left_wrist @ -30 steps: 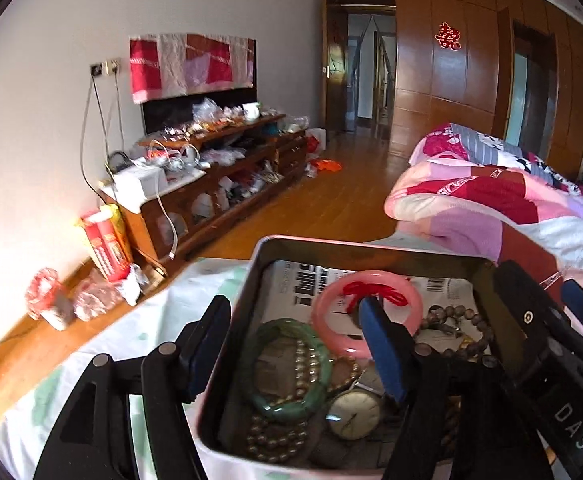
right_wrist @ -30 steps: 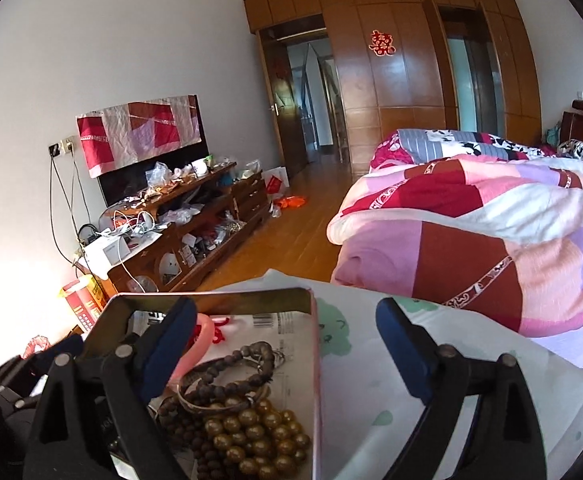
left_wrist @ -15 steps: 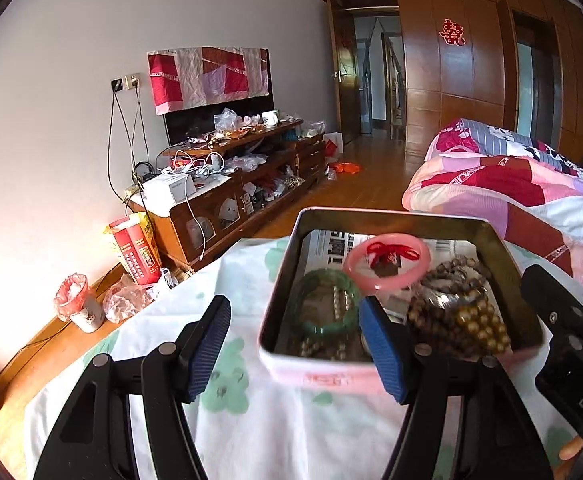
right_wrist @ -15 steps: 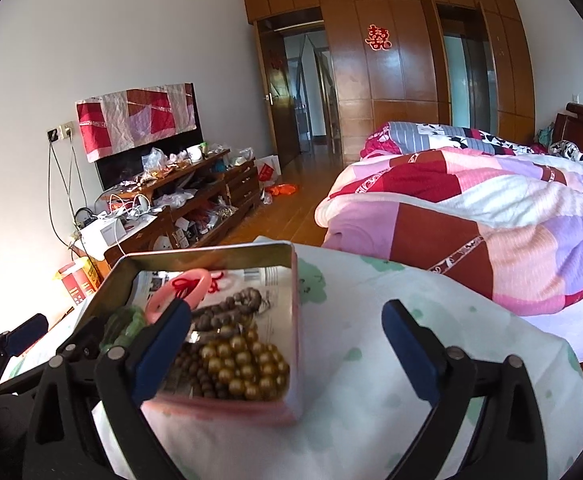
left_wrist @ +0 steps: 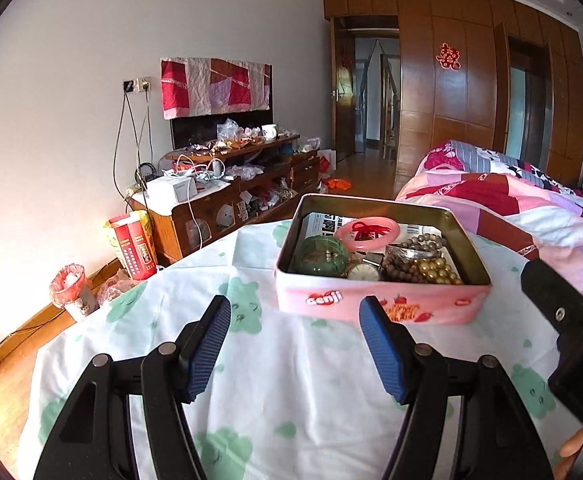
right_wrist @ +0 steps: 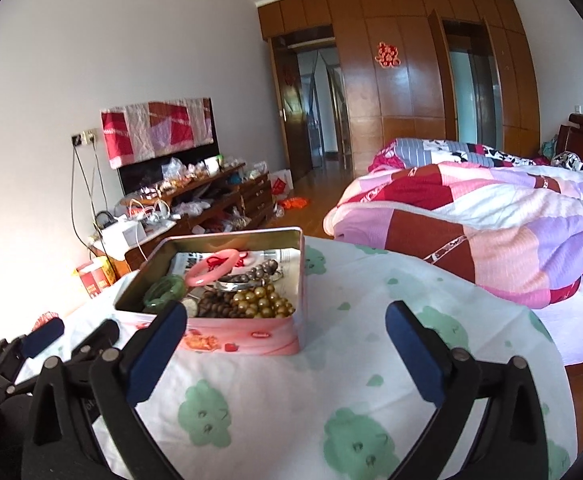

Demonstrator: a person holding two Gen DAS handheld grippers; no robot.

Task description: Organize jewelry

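Left gripper (left_wrist: 295, 344): jaws wide apart, nothing between them, short of the tin.
Right gripper (right_wrist: 287, 352): jaws have just been opening, now wide, empty.
Tabletop (left_wrist: 299, 392): white cloth with green prints.
Pink tin (left_wrist: 383, 304): lidless, on the cloth just beyond both grippers.
Tin contents: green bangle (left_wrist: 321, 254), pink bangle (left_wrist: 367, 232) with red cord, watch (left_wrist: 363, 271), brown bead strands (left_wrist: 401, 270), gold beads (left_wrist: 437, 270), over newsprint.
Bed (right_wrist: 491, 216): patchwork quilt, far right.
Cabinet (left_wrist: 227, 196): cluttered, against far wall.
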